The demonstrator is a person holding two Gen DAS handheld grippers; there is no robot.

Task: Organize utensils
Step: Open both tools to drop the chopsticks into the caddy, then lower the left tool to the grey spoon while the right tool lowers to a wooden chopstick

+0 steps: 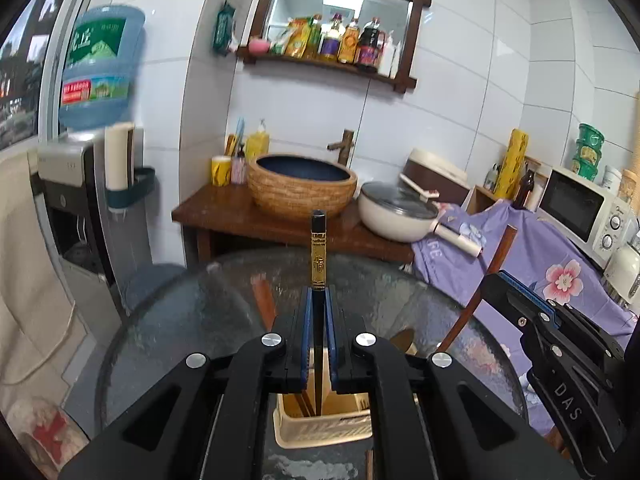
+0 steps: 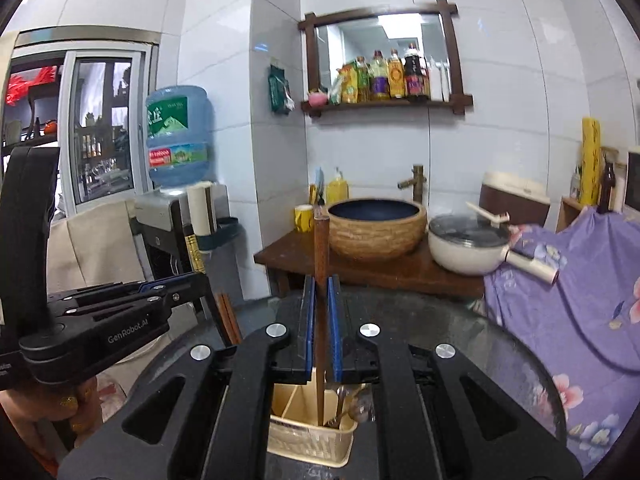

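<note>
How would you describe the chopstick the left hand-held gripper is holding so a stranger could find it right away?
Start at the round glass table, then find the cream utensil holder on it. Directly above, the left hand-held gripper is shut on the black chopstick, held upright. Its gold patterned band sets it apart from the plain brown chopstick in the right hand-held gripper.

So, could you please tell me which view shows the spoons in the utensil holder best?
The right wrist view: the metal spoons show in the cream utensil holder, beside the right gripper's brown chopstick. The left wrist view hides them.
</note>
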